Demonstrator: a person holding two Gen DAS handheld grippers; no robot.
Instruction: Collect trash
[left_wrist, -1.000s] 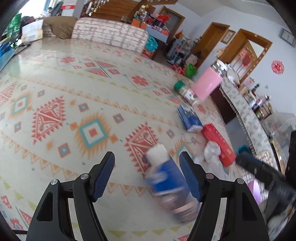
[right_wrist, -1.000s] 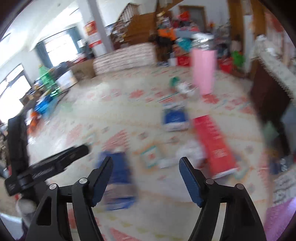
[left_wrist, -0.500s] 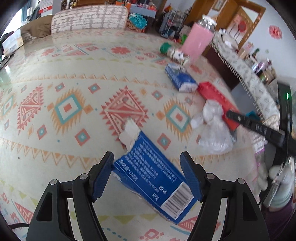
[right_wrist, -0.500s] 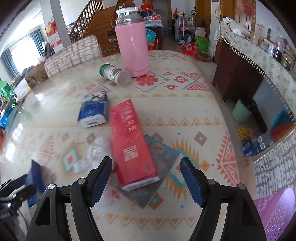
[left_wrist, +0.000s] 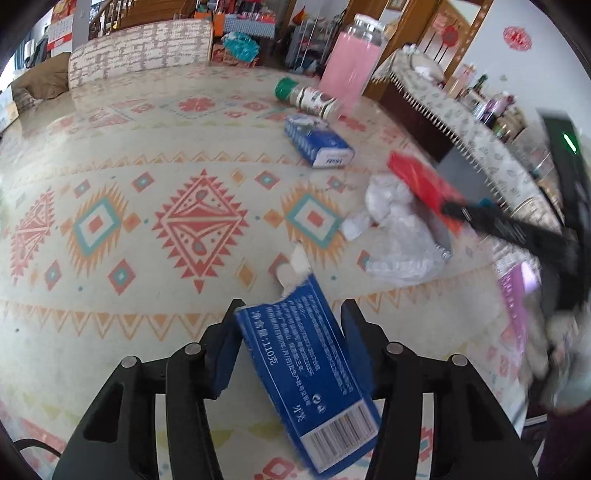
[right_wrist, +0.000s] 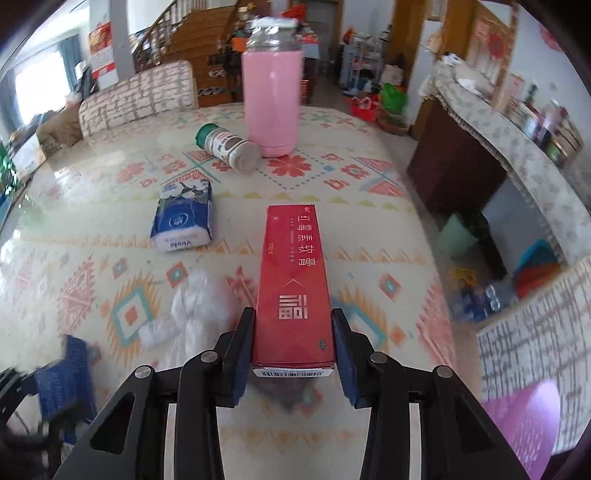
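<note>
My left gripper (left_wrist: 291, 325) is shut on a torn blue carton (left_wrist: 306, 373), held at a slant just above the table. My right gripper (right_wrist: 293, 328) is shut on the near end of a long red box (right_wrist: 293, 280) that points away from me. The red box also shows in the left wrist view (left_wrist: 421, 184), and the blue carton blurred at the lower left of the right wrist view (right_wrist: 62, 373). A crumpled clear plastic bag (left_wrist: 399, 229) lies on the table between the two; it also shows in the right wrist view (right_wrist: 199, 306).
A blue tissue pack (right_wrist: 183, 218), a spice jar on its side (right_wrist: 229, 147) and a pink flask (right_wrist: 271, 99) stand further back on the patterned tablecloth (left_wrist: 147, 221). The table's right edge drops to the floor, with a sideboard (right_wrist: 458, 173) beyond.
Both grippers have moved in and closed. The left one took hold of the blue carton. The right one swung over to the red box and shut on its near end.
</note>
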